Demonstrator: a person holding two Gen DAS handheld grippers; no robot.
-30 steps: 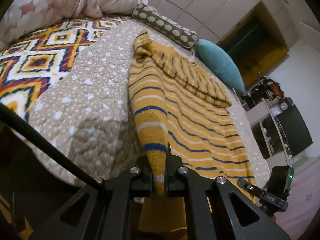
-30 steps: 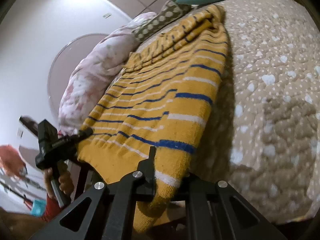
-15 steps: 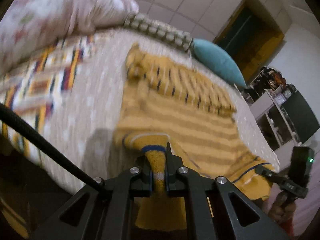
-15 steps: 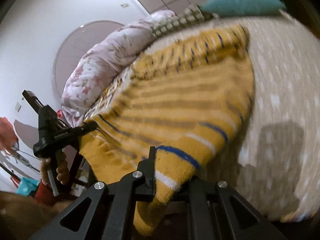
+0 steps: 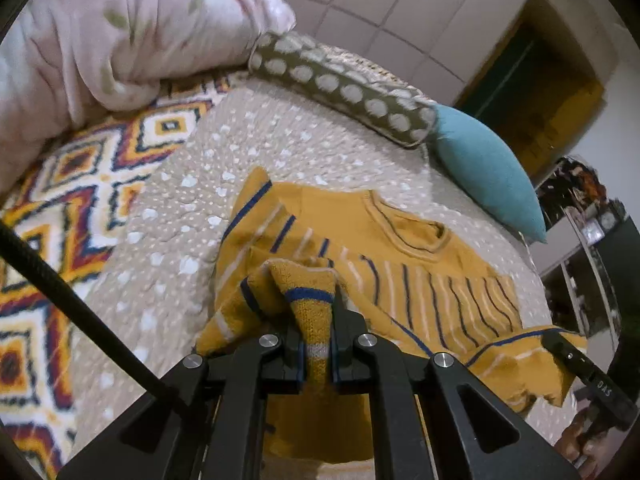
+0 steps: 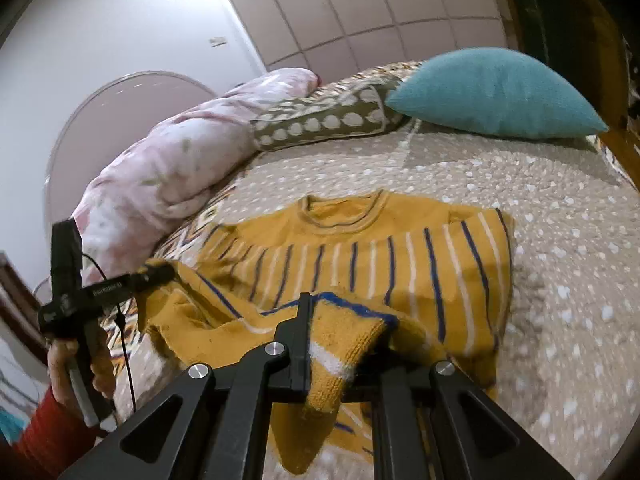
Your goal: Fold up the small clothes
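On the beige dotted bedspread [image 6: 560,240], the yellow striped sweater [image 6: 360,264] lies with its neckline toward the pillows and its bottom hem lifted and doubled over its own striped body. The left gripper [image 5: 318,354] is clamped tight on one corner of that hem, the knit pinched between its two black fingers so that a blue band and a white band bulge up just above the jaws. The right gripper [image 6: 340,364] pinches the other hem corner in the same way, the fabric bunching over and hanging down between its fingers. Between the two corners the hem sags slightly above the sweater's chest. Beyond the sweater's collar, a brown pillow with white dots [image 5: 344,88] lies across the head of the bed, with a teal cushion [image 6: 496,92] touching one end of it and a pink flowered duvet [image 5: 120,36] heaped at the other. Beside the sweater on its left-gripper side, a patterned blanket of orange, white and dark diamonds [image 5: 60,200] covers the bedspread. In the right wrist view a hand [image 6: 80,372] with a red sleeve holds the left gripper's handle.
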